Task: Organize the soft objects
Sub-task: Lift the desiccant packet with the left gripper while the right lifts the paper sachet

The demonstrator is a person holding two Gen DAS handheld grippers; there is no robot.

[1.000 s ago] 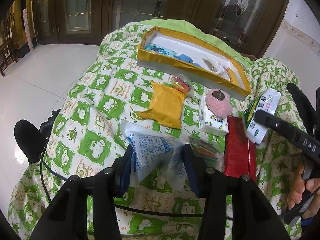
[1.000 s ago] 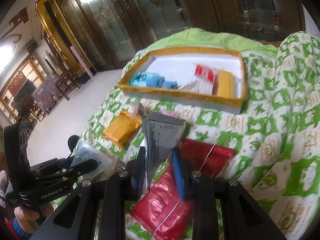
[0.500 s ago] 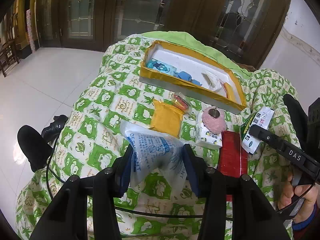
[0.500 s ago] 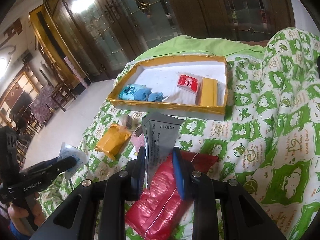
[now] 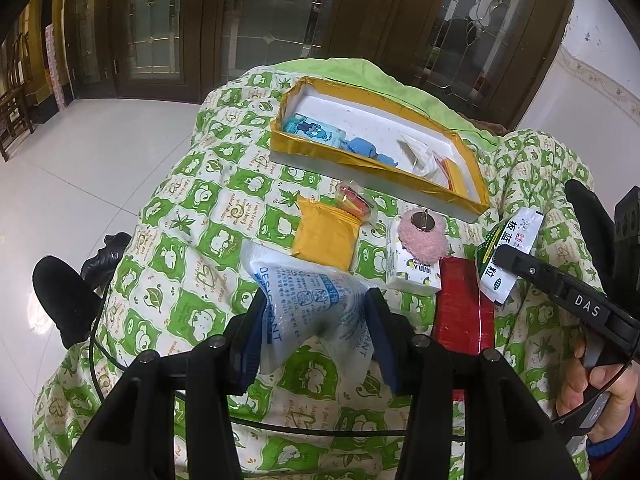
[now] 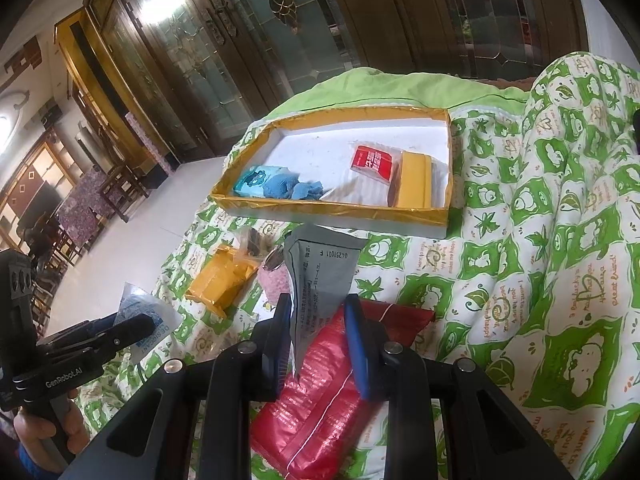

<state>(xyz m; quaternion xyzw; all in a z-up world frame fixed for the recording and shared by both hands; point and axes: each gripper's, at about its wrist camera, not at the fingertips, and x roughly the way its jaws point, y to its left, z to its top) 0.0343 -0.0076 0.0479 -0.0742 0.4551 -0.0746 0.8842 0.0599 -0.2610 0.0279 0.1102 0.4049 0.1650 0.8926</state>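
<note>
My left gripper (image 5: 316,320) is shut on a clear desiccant bag with blue print (image 5: 308,300), held above the green-and-white quilt (image 5: 192,240). My right gripper (image 6: 316,320) is shut on a grey and white sachet (image 6: 320,276), held above a red pouch (image 6: 320,392). The sachet's green and white face shows in the left wrist view (image 5: 506,256). A yellow-rimmed white box (image 6: 336,212) lies further back and holds a blue packet (image 6: 260,182), a red packet (image 6: 370,162) and a yellow block (image 6: 414,178).
On the quilt before the box lie a yellow pouch (image 5: 326,238), a small clear bag of red and yellow bits (image 5: 354,202), a pink fluffy puff (image 5: 424,236) on a white tissue pack (image 5: 412,276), and the red pouch (image 5: 460,312). Dark glass doors stand behind.
Both grippers have risen and drawn back with their packets, so the quilt and box look farther away. The right gripper's view has swung a little to the left.
</note>
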